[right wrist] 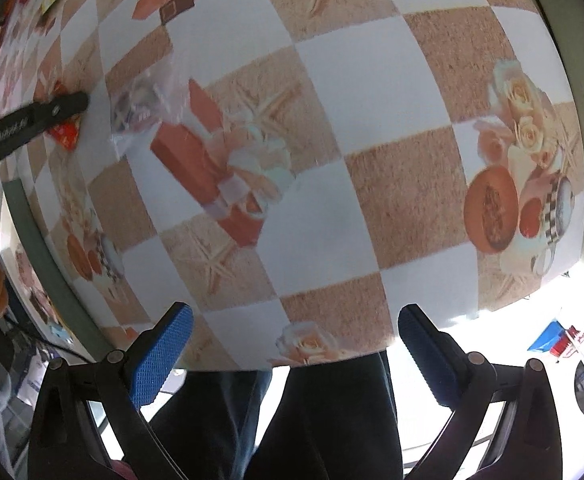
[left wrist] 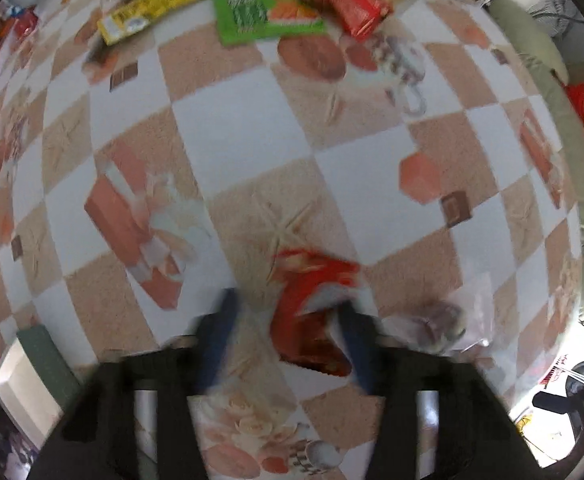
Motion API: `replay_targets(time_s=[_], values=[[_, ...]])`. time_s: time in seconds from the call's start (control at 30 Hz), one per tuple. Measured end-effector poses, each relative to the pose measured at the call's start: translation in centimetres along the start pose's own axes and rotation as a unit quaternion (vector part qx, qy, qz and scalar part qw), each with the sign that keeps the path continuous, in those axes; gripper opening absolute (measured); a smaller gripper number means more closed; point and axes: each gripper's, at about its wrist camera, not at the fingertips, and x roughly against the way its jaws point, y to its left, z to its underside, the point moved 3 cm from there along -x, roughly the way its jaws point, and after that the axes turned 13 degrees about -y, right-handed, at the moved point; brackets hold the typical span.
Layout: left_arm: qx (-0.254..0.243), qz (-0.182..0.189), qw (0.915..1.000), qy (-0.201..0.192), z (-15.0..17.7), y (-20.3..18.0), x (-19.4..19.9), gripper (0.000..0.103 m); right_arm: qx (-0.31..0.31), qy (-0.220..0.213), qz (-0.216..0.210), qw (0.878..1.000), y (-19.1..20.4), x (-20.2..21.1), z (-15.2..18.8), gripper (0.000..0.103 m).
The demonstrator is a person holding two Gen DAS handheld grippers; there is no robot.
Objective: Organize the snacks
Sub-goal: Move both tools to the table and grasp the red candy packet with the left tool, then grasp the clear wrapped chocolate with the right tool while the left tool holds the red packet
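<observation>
Red snack packet (left wrist: pixel 312 312) lies on the checked tablecloth (left wrist: pixel 243 112) near the table's front edge, between the left gripper's (left wrist: pixel 287 320) parted blue fingers; it sits off-centre, against the right finger (left wrist: pixel 356 344). Left view is blurred, so contact cannot be confirmed. Risk: closing from here may pinch only a crinkled edge, and the slick foil could slip or skid. A clear wrapped snack (left wrist: pixel 448 320) lies just beside the right finger and might be nudged or caught. Sorted packets, including a green one (left wrist: pixel 263 4), lie at the far edge. Right gripper (right wrist: pixel 292 344) is spread wide, holding nothing, above the near table edge.
</observation>
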Motion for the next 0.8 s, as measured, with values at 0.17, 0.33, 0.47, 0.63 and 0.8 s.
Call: replay_targets(time_s=[0.17, 0.33, 0.47, 0.63, 0.8], values=[[0.020, -0.010, 0.9998, -0.003, 0.9, 1.8, 0.3, 0.028, -0.016, -0.018, -0.006, 1.000, 0.2, 0.7, -3.7, 0.103], [0.041, -0.030, 0.9987, 0.011, 5.8, 3.4, 1.3, 0.028, -0.005, -0.061, 0.001, 0.998, 1.4, 1.8, -9.2, 0.103], [0.071, -0.035, 0.9965, 0.026, 9.6, 4.7, 1.9, 0.028, 0.012, -0.087, 0.037, 0.995, 1.6, 1.9, -13.2, 0.103], [0.090, -0.040, 0.9947, 0.031, 11.1, 6.1, 2.2, 0.029, 0.033, -0.058, 0.072, 0.995, 1.1, -0.3, -14.7, 0.103], [0.096, -0.039, 0.9942, 0.030, 11.0, 6.6, 2.1, 0.029, 0.060, -0.024, 0.044, 0.997, 1.1, -0.9, -11.4, 0.103]])
